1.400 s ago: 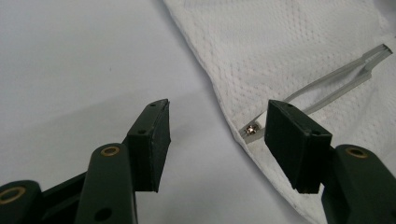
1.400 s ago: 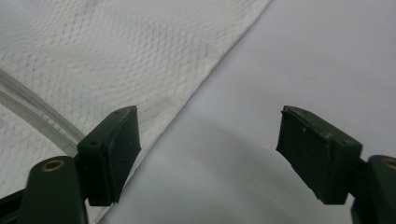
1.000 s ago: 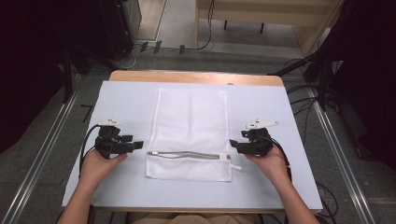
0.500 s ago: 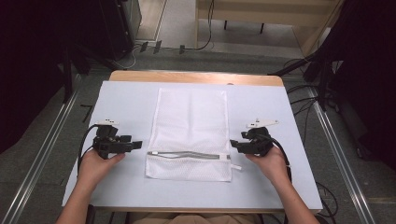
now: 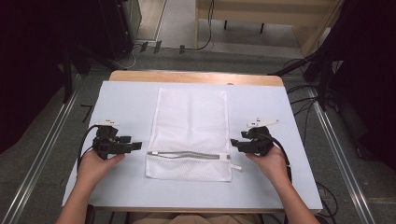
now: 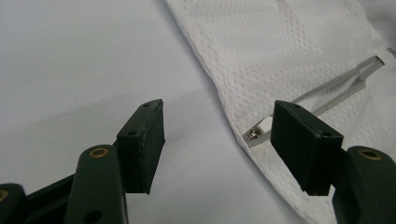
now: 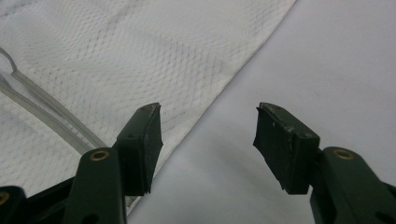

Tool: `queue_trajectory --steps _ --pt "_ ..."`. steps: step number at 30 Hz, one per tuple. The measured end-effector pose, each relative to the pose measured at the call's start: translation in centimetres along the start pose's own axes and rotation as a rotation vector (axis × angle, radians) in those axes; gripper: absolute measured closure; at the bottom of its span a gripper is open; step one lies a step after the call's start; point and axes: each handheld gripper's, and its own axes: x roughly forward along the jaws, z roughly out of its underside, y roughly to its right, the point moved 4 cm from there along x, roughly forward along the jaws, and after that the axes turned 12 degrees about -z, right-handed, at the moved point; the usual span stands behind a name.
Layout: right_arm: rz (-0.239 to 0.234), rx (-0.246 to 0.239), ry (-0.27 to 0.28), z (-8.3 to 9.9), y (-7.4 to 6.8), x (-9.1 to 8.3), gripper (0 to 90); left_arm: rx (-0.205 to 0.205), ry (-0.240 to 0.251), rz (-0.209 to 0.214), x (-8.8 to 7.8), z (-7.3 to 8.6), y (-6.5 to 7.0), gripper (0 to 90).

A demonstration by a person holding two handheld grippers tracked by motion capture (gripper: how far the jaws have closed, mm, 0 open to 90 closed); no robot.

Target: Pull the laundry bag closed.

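A big table with a pale sheet on top sat in front of the person. A white mesh bag lay flat in the middle of it, with its long side going away from the person. Near the close end of the bag ran a grey zipper from side to side, and it was partly open and a bit wavy.

The left gripper was held low, just beside the left edge of the bag, level with the zipper. Its jaws were wide apart and held nothing. In the left gripper view, one jaw stood in front of the bag's edge close to the small zipper end, and the other stood in front of bare table.

The right gripper was held just beside the right edge of the bag, also by the zipper. Its jaws had just been closing a little, but they were apart with nothing between them. In the right gripper view, the bag's edge ran past one jaw.
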Motion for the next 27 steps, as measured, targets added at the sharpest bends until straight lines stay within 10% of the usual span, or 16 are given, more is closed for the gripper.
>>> queue_trajectory --steps 27 --pt "-0.058 -0.104 -0.02 -0.9 -3.3 0.1 50.8 0.008 -0.005 0.003 -0.6 0.1 -0.1 37.8"
